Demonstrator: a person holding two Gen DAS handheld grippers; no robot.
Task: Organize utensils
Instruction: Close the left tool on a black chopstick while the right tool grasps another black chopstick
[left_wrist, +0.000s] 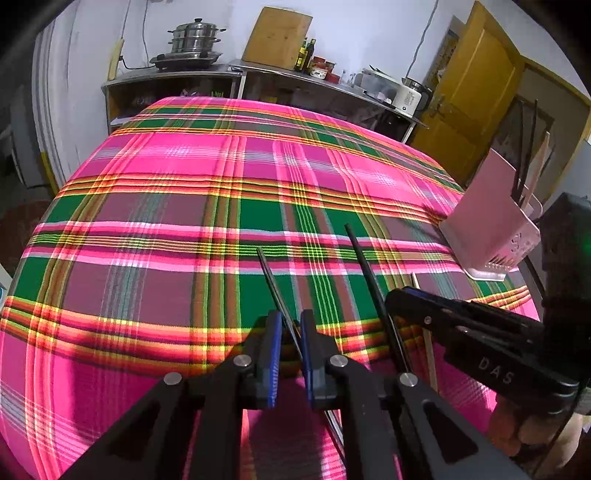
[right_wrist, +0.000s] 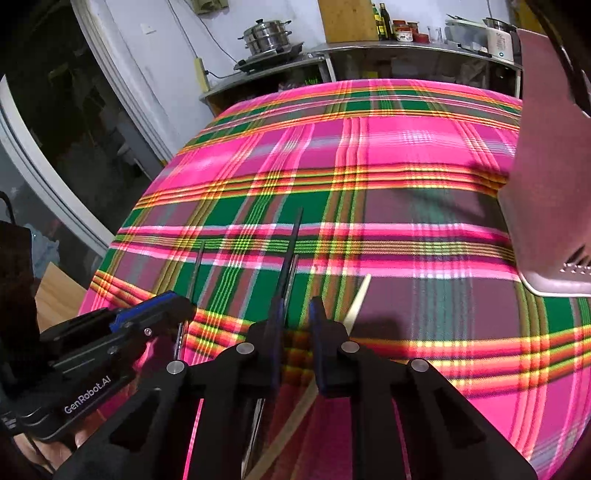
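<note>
Two-handed pick-up of chopsticks from a table covered in a plaid cloth (left_wrist: 166, 206). Nearest, the left gripper (left_wrist: 291, 328) has its blue pads closed almost together on a thin dark chopstick (left_wrist: 271, 277), whose far end slants up and away over the cloth. Beside it, the right gripper (right_wrist: 297, 314) has its pads drawn in around a second dark chopstick (right_wrist: 291, 251); whether they press on it cannot be told, since a narrow gap shows on one side. A pale chopstick (right_wrist: 358, 299) lies on the cloth just beside the right gripper, ungripped. The step in hand appears to be the grasp. The next move would call for lifting both sticks clear and turning them upright over the holder. Farther off, at the right edge of the table, stands a pink utensil holder (left_wrist: 491, 221), already containing several dark sticks and one pale one (left_wrist: 535, 173), all upright. A counter with a steel steamer pot (left_wrist: 195, 37) lies beyond.
</note>
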